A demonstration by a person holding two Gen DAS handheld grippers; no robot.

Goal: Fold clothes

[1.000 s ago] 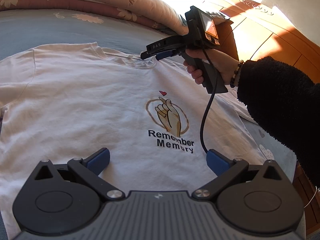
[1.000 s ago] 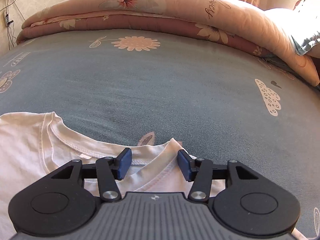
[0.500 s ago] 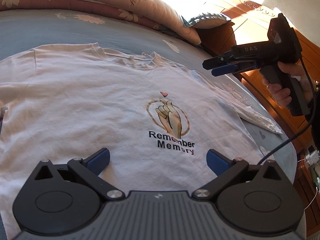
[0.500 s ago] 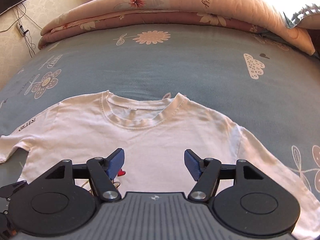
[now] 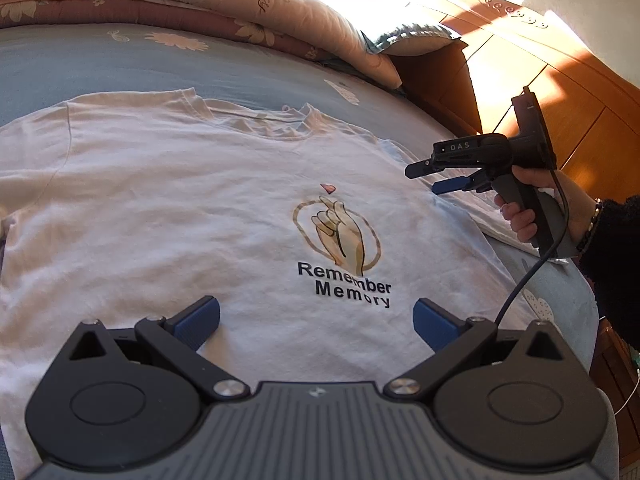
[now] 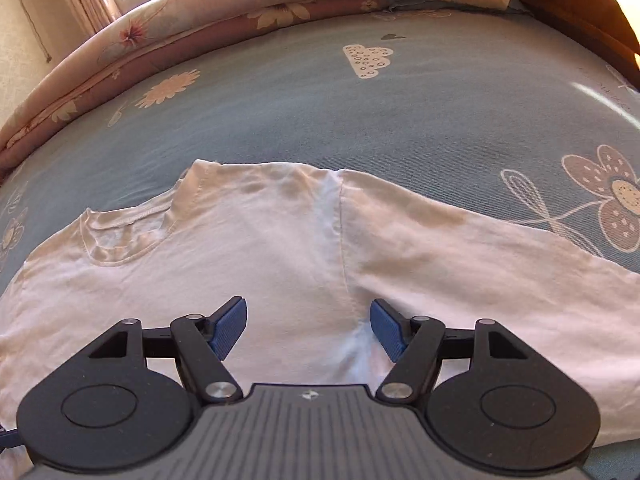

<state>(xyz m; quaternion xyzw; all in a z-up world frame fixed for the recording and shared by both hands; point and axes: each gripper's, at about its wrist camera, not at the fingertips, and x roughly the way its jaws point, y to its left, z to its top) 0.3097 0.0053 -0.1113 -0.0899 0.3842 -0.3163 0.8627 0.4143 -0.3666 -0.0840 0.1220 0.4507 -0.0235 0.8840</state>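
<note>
From the left wrist view, we see the white cotton T-shirt with its printed hand-and-heart motif [image 5: 248,208] spread flat, print up, on the blue flower-patterned bedsheet [image 5: 120,60]. Its long axis runs from the hem by our left gripper [image 5: 316,318], jaws spread and empty, to the collar at the far side.

From the right wrist view, our right gripper [image 6: 308,330], parted and empty, hangs over the shoulder seam. We judge that pinching one layer alone would skew any fold.
</note>
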